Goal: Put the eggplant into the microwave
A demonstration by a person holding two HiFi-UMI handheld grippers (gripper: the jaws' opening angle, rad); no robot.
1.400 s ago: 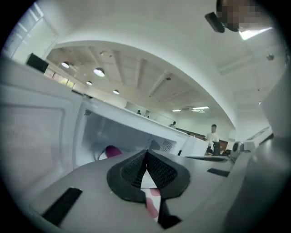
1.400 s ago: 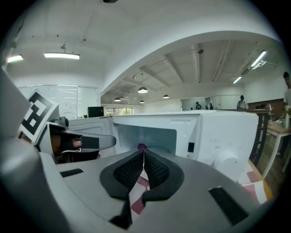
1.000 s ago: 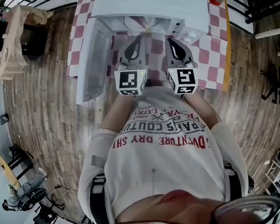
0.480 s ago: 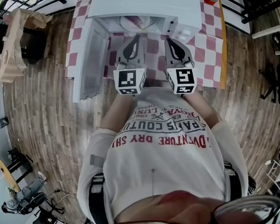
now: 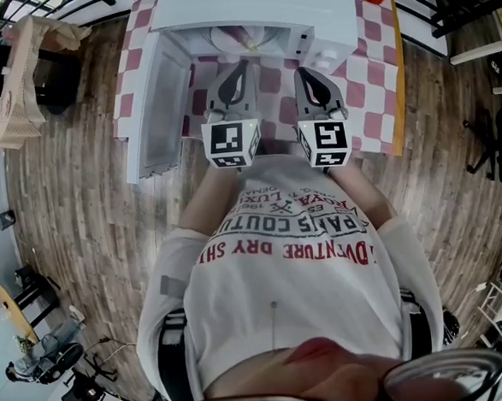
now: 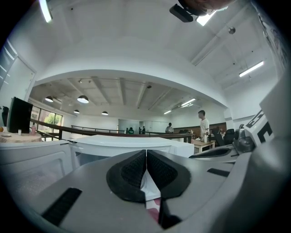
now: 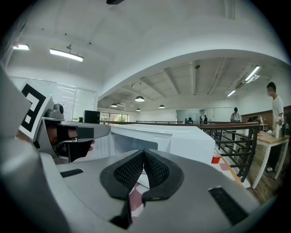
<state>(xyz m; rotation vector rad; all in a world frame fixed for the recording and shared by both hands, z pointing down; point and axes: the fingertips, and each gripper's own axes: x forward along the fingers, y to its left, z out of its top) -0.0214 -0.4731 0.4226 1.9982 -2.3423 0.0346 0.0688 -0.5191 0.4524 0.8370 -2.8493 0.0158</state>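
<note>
Eggplant: not clearly identifiable; a purplish shape (image 5: 253,39) inside the open microwave (image 5: 255,6) may be it. Left tongs (image 5: 238,74) and right tongs (image 5: 309,75): both closed, empty, level before the cavity above the table (image 5: 376,92). Placing probably complete, door (image 5: 154,99) unshut.

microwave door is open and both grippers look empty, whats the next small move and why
Probably move the left gripper across to the open door and start nudging it shut. It and the right gripper are both closed on nothing in front of the microwave, and no eggplant shows on the checked tablecloth. Whether it lies inside the cavity I cannot tell.
</note>
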